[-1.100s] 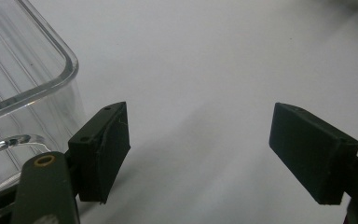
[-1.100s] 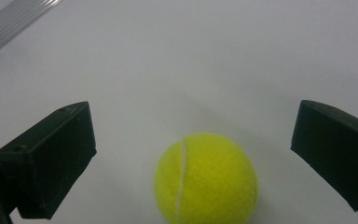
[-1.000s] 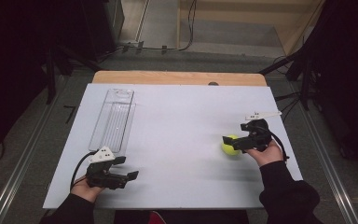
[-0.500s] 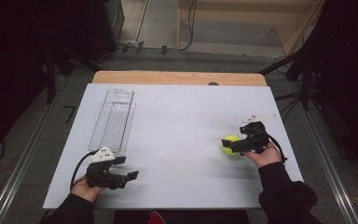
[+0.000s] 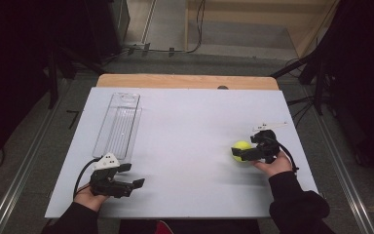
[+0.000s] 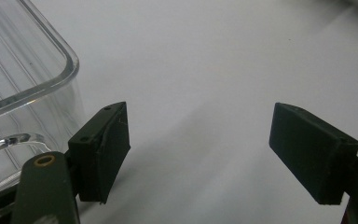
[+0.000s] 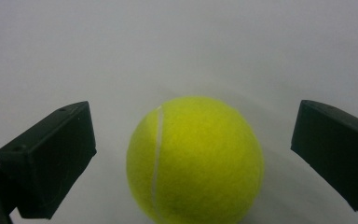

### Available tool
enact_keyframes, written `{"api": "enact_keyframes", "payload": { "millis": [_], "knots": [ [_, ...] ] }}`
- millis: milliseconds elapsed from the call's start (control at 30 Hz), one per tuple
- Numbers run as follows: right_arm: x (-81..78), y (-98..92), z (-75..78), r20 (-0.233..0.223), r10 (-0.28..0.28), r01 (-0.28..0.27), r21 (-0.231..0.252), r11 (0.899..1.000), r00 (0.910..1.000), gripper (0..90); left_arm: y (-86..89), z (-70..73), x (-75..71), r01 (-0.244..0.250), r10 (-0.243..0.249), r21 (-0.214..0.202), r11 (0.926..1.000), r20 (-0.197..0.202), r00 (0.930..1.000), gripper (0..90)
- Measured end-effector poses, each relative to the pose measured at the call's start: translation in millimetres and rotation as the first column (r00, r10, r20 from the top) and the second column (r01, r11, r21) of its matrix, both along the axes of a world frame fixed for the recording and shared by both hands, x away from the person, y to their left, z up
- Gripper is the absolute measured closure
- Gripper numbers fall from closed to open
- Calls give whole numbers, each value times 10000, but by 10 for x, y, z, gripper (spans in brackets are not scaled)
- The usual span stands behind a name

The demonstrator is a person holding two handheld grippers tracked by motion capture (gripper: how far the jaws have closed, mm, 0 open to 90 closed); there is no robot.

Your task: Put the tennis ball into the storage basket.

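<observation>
A yellow tennis ball [image 5: 241, 148] lies on the white table [image 5: 185, 126] at the right. My right gripper [image 5: 243, 153] is at the ball, open, and in the right gripper view the ball [image 7: 195, 158] sits between the two black jaws with a gap on each side. My left gripper [image 5: 135, 184] rests low near the table's front left edge, open, with nothing between its jaws. A clear plastic tray [image 5: 118, 125] lies lengthwise at the left, and its rounded corner [image 6: 23, 79] stands just beside the left gripper's [image 6: 200, 158] left jaw.
A wooden strip [image 5: 185, 81] runs along the table's far edge. Dark stands and cables [image 5: 307, 73] crowd the floor around the table. Bare white surface spreads between tray and ball.
My right gripper has dropped and moved slightly left, so its open jaws now straddle the ball. The left gripper has stayed put.
</observation>
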State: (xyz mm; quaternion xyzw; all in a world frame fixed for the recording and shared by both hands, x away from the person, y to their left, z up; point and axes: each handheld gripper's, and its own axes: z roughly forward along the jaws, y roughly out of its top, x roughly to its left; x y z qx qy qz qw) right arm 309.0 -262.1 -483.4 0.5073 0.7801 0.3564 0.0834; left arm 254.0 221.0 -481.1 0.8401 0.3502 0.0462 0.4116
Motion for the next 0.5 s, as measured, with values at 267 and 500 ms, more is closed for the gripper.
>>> {"api": "enact_keyframes", "payload": {
  "millis": [267, 500],
  "knots": [
    [5, -1, -87, -183, -58, 57, -63, 10000, 9998, 0, -3, -1, 0, -1, 1, -8, 10000, 0, 10000, 208],
    [-4, -6, -160, -388, 10, -14, -105, 9999, 9992, 0, 0, 1, 0, 13, -13, -2, 10000, -11, 10000, 208]
  ]
}}
